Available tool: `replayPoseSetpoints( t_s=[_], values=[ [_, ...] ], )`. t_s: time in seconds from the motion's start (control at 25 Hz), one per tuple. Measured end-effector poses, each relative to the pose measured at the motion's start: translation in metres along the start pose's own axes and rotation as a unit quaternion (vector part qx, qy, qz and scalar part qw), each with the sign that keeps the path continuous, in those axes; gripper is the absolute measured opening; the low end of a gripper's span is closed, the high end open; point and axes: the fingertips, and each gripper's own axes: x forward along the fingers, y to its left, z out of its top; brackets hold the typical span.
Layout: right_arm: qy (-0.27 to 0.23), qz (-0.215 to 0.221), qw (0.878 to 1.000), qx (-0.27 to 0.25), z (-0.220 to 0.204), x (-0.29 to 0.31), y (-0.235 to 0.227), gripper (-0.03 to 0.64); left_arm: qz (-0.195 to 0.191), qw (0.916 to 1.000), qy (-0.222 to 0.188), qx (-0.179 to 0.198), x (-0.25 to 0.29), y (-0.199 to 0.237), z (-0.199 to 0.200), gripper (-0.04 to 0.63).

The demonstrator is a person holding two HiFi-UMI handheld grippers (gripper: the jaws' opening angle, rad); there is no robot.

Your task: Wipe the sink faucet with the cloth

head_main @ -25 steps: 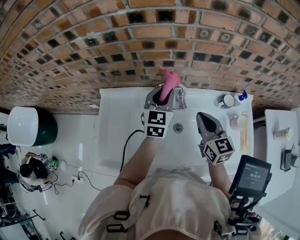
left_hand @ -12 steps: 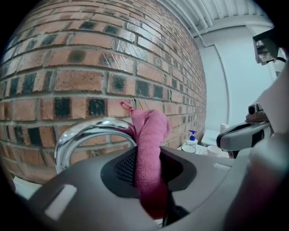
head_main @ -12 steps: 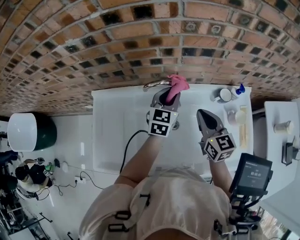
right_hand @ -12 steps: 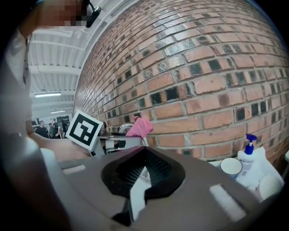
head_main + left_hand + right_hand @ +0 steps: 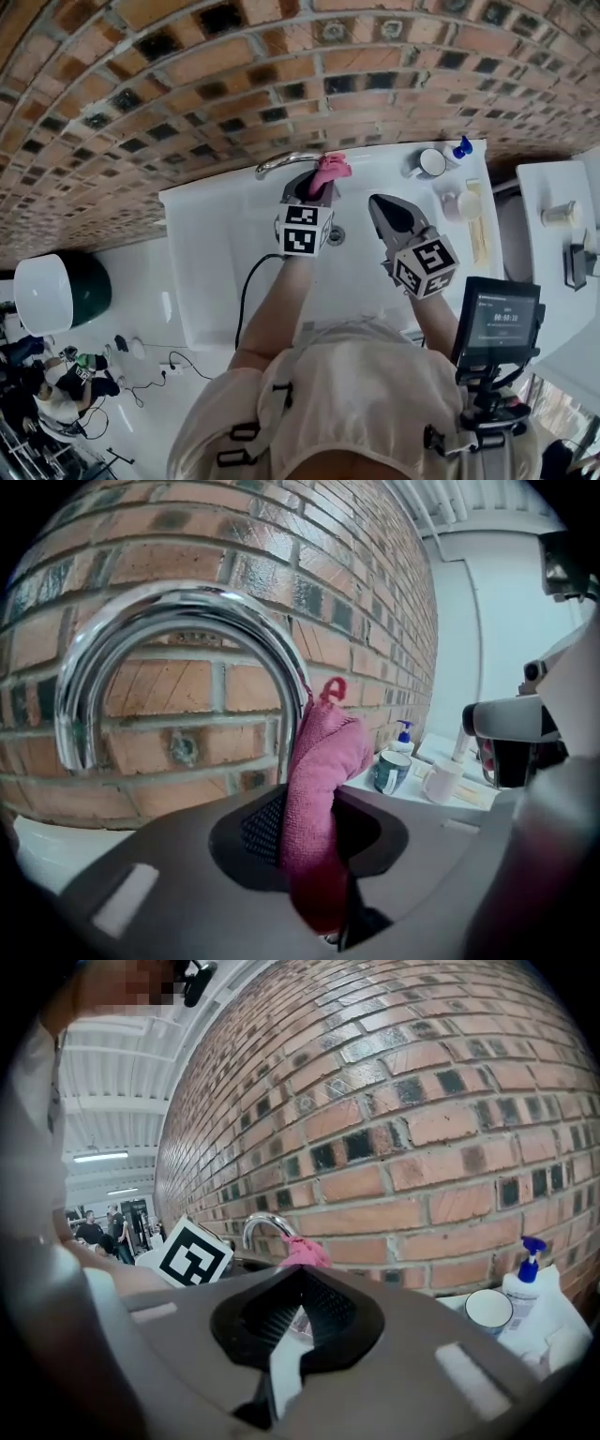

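Cloth, pink, is pinched upright between the left gripper's jaws. It rests against the chrome faucet's right leg, at twelve o'clock on the sink. The right gripper, jaws pressed together and empty, hovers at the left one's three o'clock.

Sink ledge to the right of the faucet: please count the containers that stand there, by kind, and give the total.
Mugs: 2, the dark mug and the white mug
Bottles: 1, the pump bottle
Total: 3
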Motion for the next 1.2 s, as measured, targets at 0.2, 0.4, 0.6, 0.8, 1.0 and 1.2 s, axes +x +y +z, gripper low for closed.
replayPoseSetpoints(
  t_s=[0.2,0.4,0.6,0.8,1.0,1.2],
  values=[
    [-0.008,-0.001,1.0,-0.004,0.006,-0.01,0.005,-0.008,-0.003,0.9996,-0.026,0.008,-0.02,-0.012,0.02,0.098],
    [-0.017,0.009,1.0,-0.014,0.013,-0.015,0.026,-0.008,0.003,0.9957,-0.092,0.005,-0.068,-0.012,0.059,0.098],
    [-0.017,0.012,0.999,-0.031,0.016,-0.019,0.053,-0.007,0.026,0.9934,-0.112,-0.003,-0.122,0.003,0.055,0.098],
    [-0.017,0.052,0.997,-0.06,0.022,-0.001,0.099,-0.007,0.084,0.9895,-0.117,-0.013,-0.178,0.044,0.03,0.098],
    [-0.011,0.072,0.995,-0.065,0.011,0.009,0.144,-0.007,0.117,0.9876,-0.105,-0.013,-0.224,0.074,-0.001,0.098],
    [0.007,0.087,0.994,-0.058,-0.007,0.023,0.183,-0.007,0.141,0.9862,-0.079,-0.035,-0.258,0.107,-0.047,0.098]
  ],
)
